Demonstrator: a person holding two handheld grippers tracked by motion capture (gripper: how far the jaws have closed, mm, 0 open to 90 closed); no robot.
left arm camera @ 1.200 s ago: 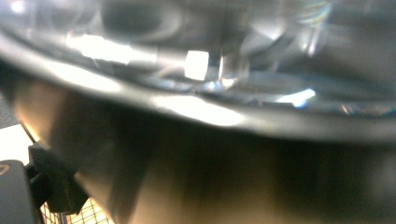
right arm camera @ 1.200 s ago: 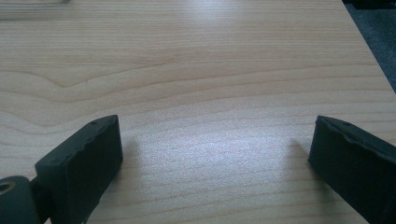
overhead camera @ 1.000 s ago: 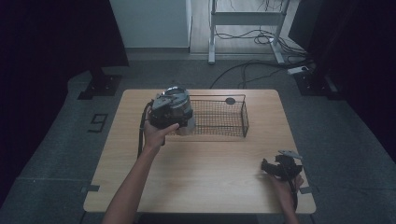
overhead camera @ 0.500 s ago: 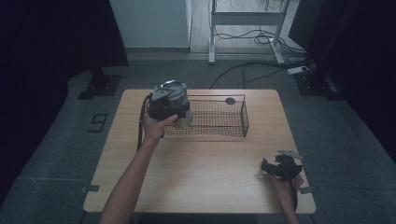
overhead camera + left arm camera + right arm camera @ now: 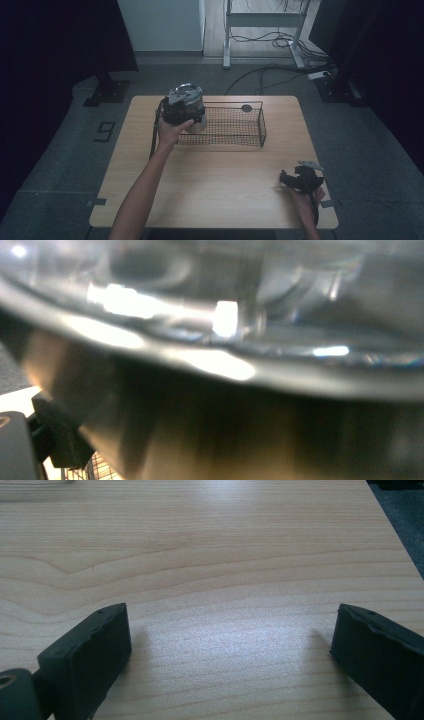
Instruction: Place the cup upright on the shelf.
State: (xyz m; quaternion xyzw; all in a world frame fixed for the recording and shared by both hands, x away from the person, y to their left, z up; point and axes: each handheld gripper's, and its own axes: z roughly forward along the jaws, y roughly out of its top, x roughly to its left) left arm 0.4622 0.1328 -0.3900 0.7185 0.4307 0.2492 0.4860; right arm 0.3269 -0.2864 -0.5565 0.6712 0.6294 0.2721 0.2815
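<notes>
From the high view, the left gripper hung over the left end of a wire basket at the far side of the wooden table, carrying what looked like a clear glass jar; the left arm reached forward, nearly straight, the hand cupped beneath the tool. The right gripper rested near the table's right front corner, the hand behind it low at the edge.

From the left gripper view, blurred curved glass pressed close to the lens, with one black jaw at the lower left; whether the jaws truly clamped it could not be told.

From the right gripper view, the two black jaws stood wide apart over bare wood, holding nothing.

The risk, as judged: smooth glass could slip from the pads or knock the basket rim if lowered off-centre.
</notes>
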